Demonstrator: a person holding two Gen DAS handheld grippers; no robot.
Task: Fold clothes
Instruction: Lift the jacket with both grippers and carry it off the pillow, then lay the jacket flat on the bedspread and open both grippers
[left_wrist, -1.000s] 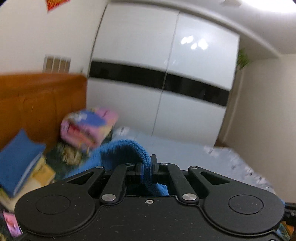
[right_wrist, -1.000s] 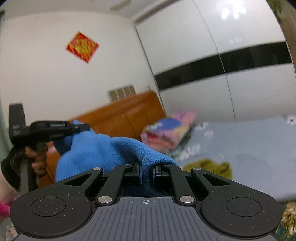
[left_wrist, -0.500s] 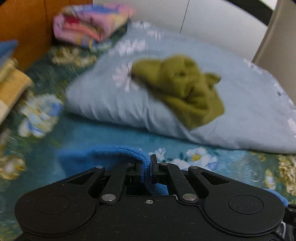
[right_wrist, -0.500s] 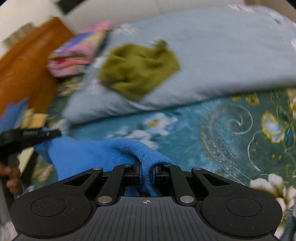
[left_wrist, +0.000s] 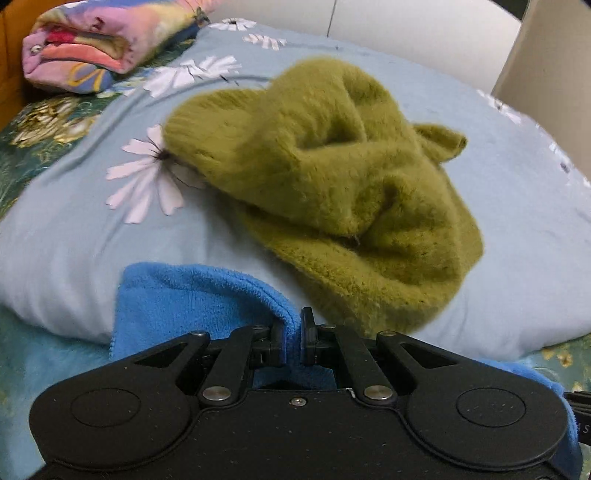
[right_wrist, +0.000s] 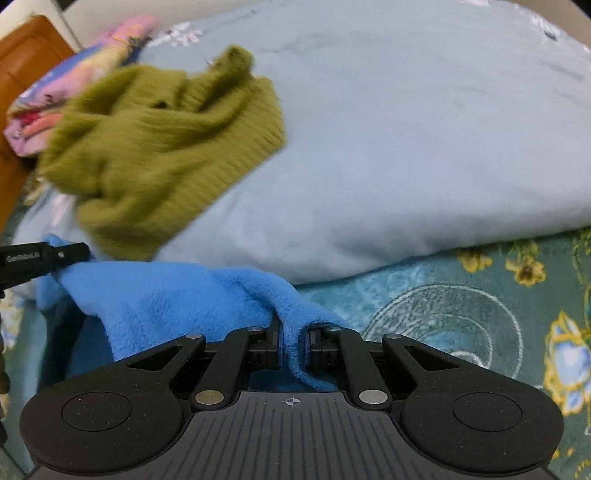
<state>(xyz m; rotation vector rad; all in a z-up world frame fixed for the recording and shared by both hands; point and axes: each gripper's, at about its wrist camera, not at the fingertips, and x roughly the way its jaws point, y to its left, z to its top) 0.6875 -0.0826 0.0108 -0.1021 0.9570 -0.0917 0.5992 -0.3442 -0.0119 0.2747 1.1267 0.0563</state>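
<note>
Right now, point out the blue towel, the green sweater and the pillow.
blue towel (right_wrist: 166, 302): right wrist view, its stretched middle.
green sweater (left_wrist: 332, 192): left wrist view, its crumpled middle.
pillow (right_wrist: 424, 147): right wrist view, its bare top.

Right claw (right_wrist: 293, 341) pinches blue fleece (right_wrist: 177, 295) below green sweater (right_wrist: 162, 147).

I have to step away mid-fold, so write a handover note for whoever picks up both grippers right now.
Left gripper: shut on the blue fleece.
Right gripper: shut on the blue fleece's other edge; the cloth spans between them.
The fleece hangs low over the floral bedspread, in front of the pale blue quilt.
Olive sweater lies crumpled on the quilt, unfolded.
No fold visible yet. Left: lay the fleece flat, fold it, then the sweater.
</note>
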